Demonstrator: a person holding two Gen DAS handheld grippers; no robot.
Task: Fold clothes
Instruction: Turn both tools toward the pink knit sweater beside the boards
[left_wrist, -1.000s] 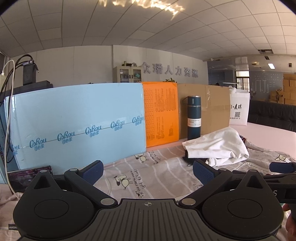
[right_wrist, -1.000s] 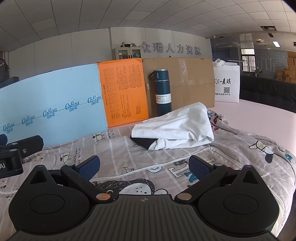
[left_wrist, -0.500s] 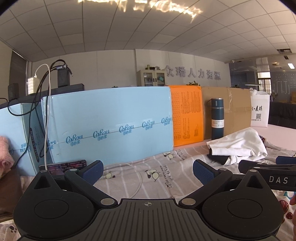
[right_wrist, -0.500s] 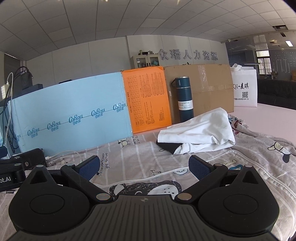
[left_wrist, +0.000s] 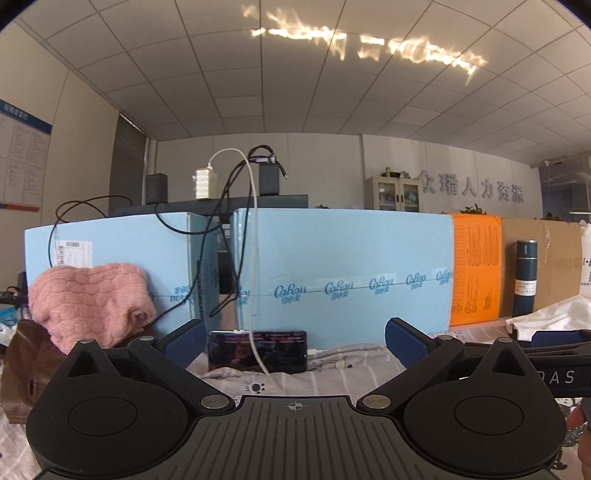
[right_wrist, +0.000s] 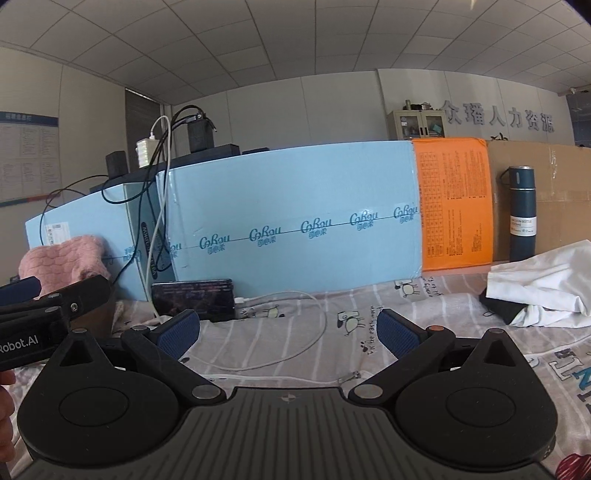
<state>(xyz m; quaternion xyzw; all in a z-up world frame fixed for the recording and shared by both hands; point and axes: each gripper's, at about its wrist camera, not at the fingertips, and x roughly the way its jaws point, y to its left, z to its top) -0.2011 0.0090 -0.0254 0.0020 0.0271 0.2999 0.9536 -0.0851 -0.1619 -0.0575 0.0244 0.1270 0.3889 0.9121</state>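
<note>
Fingers wide, empty: left gripper (left_wrist: 295, 341), right gripper (right_wrist: 288, 328) | white garment (right_wrist: 546, 284) cut off at edge, perhaps covering something dark.

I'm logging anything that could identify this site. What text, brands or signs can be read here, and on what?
"CoRou", repeated: blue board.
"众瑶人力资源": back wall sign.
"Robot.AI": left tool.
"DAS", start cut off: right tool.
"VACUUM BOTTLE": label on blue flask; smaller lines unreadable.
Orange sheet: print too small.
Wall notice board: blurred.
Phone screen: illegible.
</note>
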